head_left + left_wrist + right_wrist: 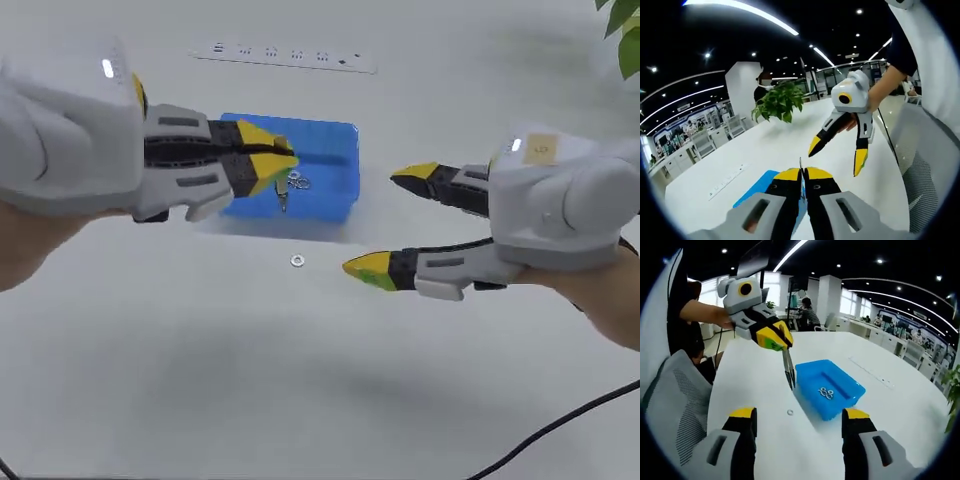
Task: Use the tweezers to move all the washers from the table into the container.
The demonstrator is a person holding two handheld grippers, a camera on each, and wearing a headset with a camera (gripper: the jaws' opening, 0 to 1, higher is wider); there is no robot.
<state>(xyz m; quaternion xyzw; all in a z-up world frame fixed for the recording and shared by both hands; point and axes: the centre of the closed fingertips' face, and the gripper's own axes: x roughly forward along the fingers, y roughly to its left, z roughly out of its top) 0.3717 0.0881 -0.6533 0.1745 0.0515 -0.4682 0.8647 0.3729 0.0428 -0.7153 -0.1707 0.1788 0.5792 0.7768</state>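
Left gripper (pixel 283 160) clamping slim metal tweezers (pixel 789 367) above shallow blue plastic container (pixel 340 205). Several small steel washers (pixel 826 391) lying inside container. One lone washer (pixel 297 260) lying on white table (pixel 300 350) just before container. Right gripper (pixel 372 221) gaping wide, holding nothing. Task looking nearly done.

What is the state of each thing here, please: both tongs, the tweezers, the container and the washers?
Left tongs: shut on the tweezers.
Right tongs: open, empty.
Tweezers: held, pointing down by the container.
Container: open on top, holding a few washers.
Washers in container: lying close together on the bottom.
Washer on table: loose, not yet moved.
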